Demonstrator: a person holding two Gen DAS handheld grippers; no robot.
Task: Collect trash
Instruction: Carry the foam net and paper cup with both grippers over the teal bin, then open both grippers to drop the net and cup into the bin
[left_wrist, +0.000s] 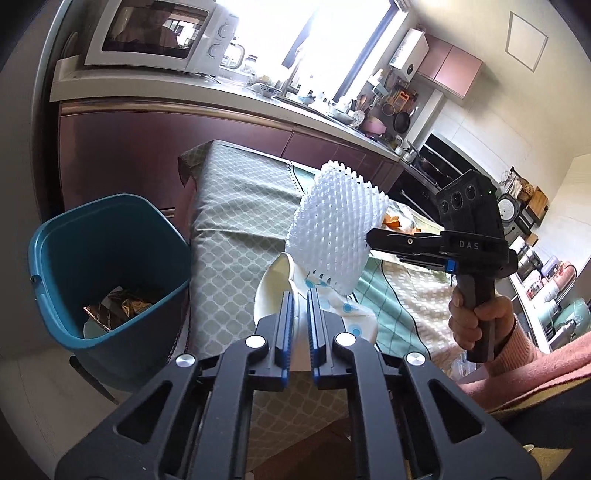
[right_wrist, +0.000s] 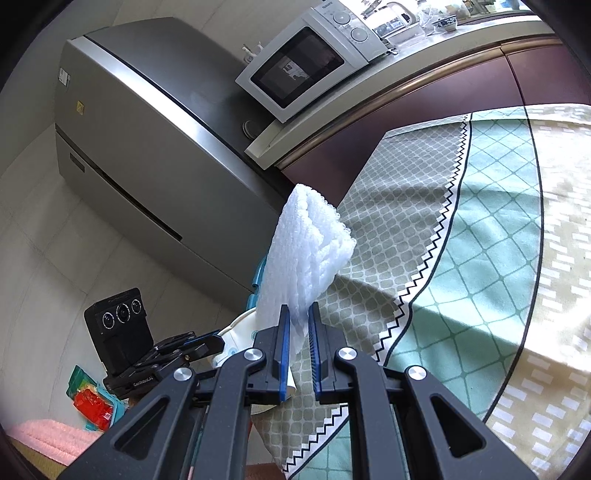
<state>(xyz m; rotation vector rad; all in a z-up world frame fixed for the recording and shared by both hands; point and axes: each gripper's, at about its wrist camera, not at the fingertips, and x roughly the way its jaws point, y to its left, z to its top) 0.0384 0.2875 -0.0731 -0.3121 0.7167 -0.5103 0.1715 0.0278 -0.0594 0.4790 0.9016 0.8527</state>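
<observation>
The left tool (left_wrist: 300, 295) pinches a crumpled paper cup (left_wrist: 291, 295) above the bench (left_wrist: 236, 206) edge. The right tool (right_wrist: 298, 309), gripped upright in a fist, clamps white foam netting (right_wrist: 306, 251) beyond. The teal bin (left_wrist: 99, 266) stands left.

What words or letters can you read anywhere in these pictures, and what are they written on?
"DAS": on the black body of the right hand-held gripper, seen from the left wrist view.
"GenRoboAI", small and partly uncertain: on the left hand-held gripper, seen from the right wrist view.
Brand word on top of the microwave: too blurred to read.
Yellow sticker on the fridge: too small to read.
</observation>
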